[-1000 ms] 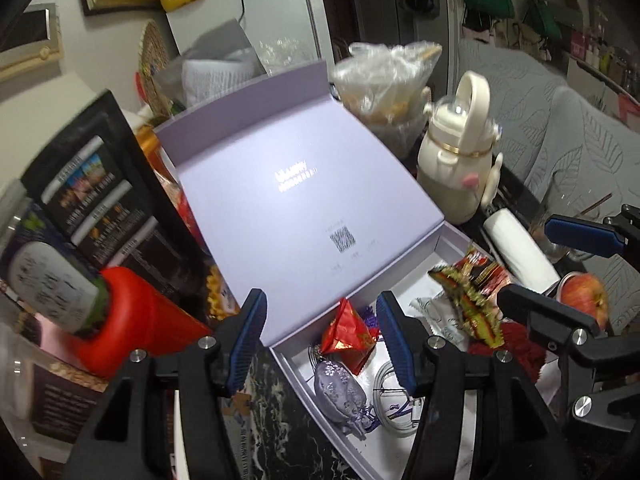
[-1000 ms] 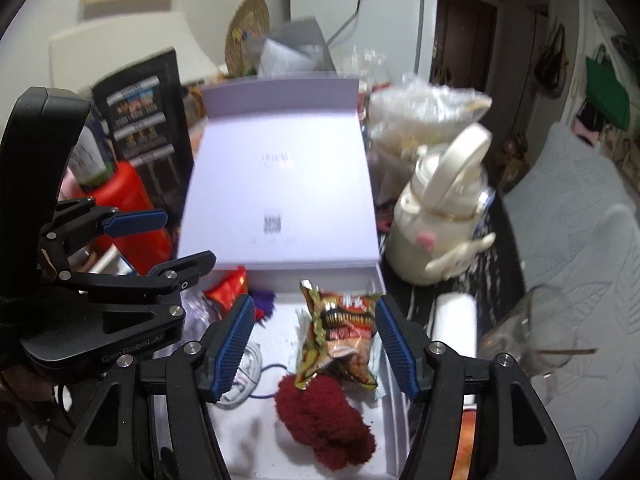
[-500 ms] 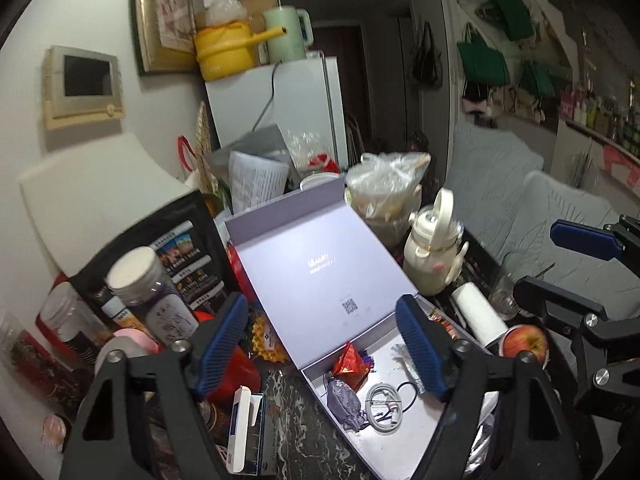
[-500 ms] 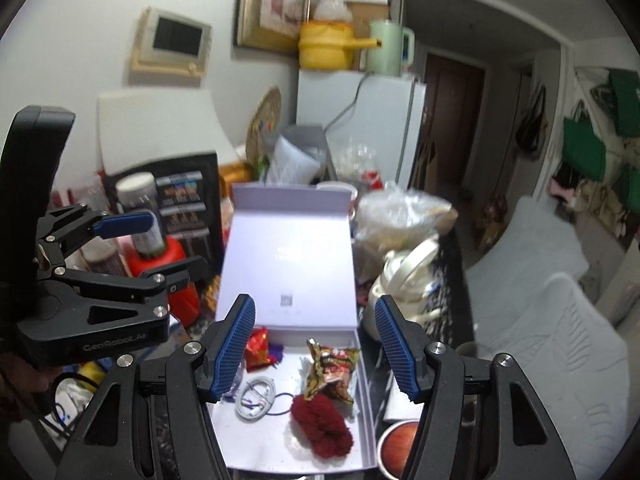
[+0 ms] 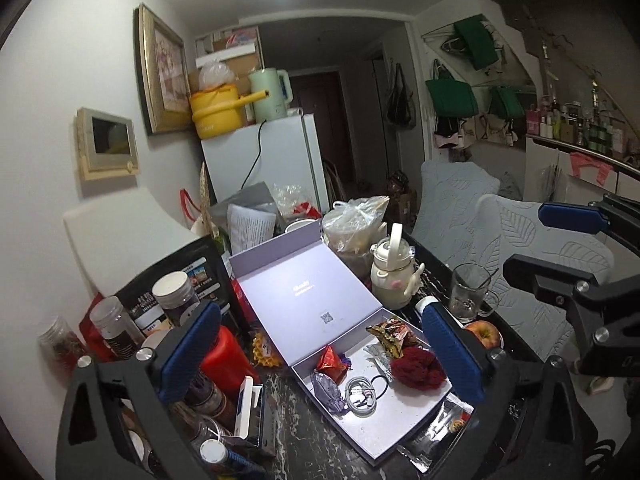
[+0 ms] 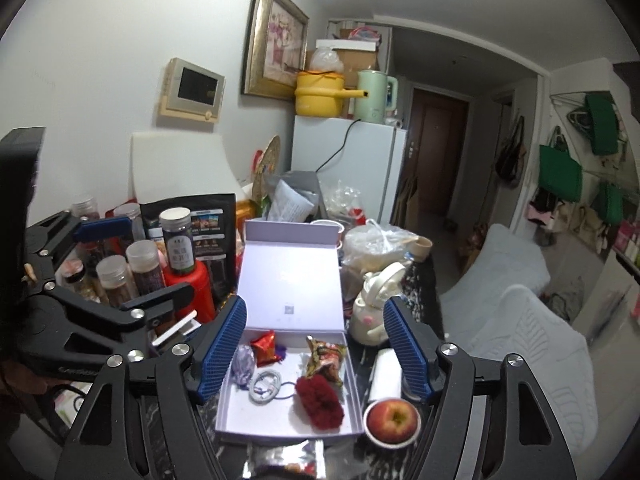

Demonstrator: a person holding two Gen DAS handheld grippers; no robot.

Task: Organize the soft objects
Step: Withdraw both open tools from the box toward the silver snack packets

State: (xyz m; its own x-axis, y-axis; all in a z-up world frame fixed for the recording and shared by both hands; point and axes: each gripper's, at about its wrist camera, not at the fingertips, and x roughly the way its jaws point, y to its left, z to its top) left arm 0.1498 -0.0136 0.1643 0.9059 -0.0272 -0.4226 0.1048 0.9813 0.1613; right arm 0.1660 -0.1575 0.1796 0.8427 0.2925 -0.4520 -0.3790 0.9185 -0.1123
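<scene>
In the box (image 6: 280,428) — red pompom (image 6: 320,402) | below both grippers (image 6: 316,354) (image 5: 320,356) — wide, empty

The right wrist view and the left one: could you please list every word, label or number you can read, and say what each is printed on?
None can be read with confidence.
Purple box lid: pale printed line and a QR code, too small.
Black pouch: white panels of text, blurred.
Jar: green label, characters illegible.
Left gripper body: embossed word, partly hidden.
Snack packet: print too crumpled.
</scene>
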